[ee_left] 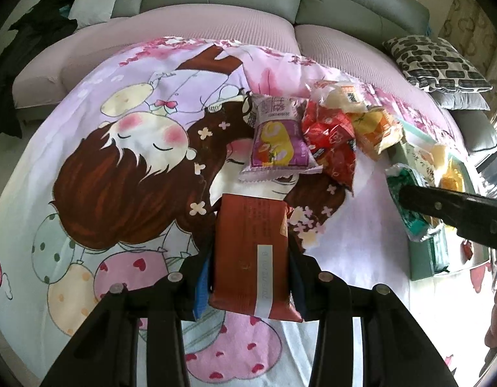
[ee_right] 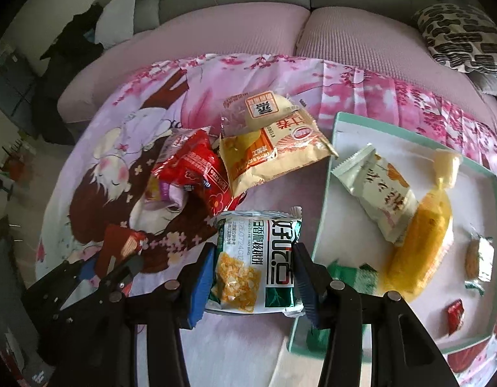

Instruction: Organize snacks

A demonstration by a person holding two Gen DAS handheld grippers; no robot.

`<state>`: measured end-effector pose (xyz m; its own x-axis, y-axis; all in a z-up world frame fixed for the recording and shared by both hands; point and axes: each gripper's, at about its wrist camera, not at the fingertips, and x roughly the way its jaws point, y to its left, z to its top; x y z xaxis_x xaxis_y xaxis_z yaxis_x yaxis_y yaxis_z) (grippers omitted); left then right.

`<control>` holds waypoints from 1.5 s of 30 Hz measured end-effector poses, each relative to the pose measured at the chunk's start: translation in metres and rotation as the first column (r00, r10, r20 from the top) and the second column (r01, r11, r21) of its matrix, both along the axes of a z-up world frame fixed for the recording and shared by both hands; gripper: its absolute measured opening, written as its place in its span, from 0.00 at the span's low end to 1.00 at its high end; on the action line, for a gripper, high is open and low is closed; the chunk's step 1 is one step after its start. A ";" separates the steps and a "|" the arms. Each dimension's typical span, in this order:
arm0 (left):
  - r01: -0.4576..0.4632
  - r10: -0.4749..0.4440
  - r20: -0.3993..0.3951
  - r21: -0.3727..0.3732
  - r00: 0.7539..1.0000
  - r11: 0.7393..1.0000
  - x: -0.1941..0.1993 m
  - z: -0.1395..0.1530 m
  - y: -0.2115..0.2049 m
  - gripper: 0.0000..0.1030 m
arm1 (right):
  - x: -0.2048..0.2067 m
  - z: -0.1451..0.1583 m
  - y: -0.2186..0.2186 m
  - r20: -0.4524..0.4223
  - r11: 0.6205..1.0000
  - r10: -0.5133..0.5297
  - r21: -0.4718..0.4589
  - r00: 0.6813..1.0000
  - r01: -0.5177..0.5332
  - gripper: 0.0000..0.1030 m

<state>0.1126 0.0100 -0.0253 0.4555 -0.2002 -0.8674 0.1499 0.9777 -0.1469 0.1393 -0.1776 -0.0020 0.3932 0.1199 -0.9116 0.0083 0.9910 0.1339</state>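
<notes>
My left gripper (ee_left: 252, 258) is shut on a brown-red snack packet (ee_left: 251, 251) and holds it above the cartoon-print cloth (ee_left: 119, 167). It also shows in the right wrist view (ee_right: 119, 245). My right gripper (ee_right: 254, 274) is shut on a green-and-white snack packet (ee_right: 258, 264) beside the mint-rimmed white tray (ee_right: 332, 174). That packet shows in the left wrist view (ee_left: 406, 200). A pile of loose snacks lies on the cloth: a purple packet (ee_left: 277, 138), red packets (ee_right: 197, 174) and a yellow packet (ee_right: 264, 158).
The tray holds a pale green packet (ee_right: 380, 193), an orange packet (ee_right: 422, 242) and small sweets (ee_right: 455, 314). A pink-covered sofa (ee_right: 248, 32) lies behind, with a black-and-white cushion (ee_right: 464, 38) at the right and dark clothes (ee_left: 32, 51) at the left.
</notes>
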 end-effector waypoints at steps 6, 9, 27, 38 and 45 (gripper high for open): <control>0.026 -0.026 0.033 0.000 0.999 1.000 -0.010 0.024 -0.014 0.42 | -0.016 0.024 -0.015 0.034 1.000 0.000 0.013 0.999 0.000 0.49; 0.048 -0.048 0.050 0.002 0.998 0.999 -0.012 0.035 -0.024 0.42 | -0.024 0.035 -0.031 0.051 1.000 -0.020 0.005 0.998 0.020 0.49; 0.304 -0.310 0.108 0.068 0.945 0.950 -0.021 0.079 -0.152 0.41 | -0.061 0.038 -0.163 0.037 0.975 -0.217 -0.033 0.975 0.219 0.49; 0.311 -0.314 0.071 0.047 0.947 0.949 -0.002 0.068 -0.181 0.40 | -0.068 0.018 -0.210 0.001 0.961 -0.275 -0.027 0.961 0.275 0.49; 0.194 -0.194 0.009 0.010 0.981 0.981 0.005 0.042 -0.134 0.40 | -0.068 0.008 -0.214 -0.013 0.961 -0.276 -0.013 0.961 0.276 0.49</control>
<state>0.1171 -0.1236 0.0168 0.4173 -0.2777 -0.8653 0.3386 0.9311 -0.1355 0.0709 -0.3913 0.0056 0.3967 -0.0012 -0.9179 0.2838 0.9512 0.1214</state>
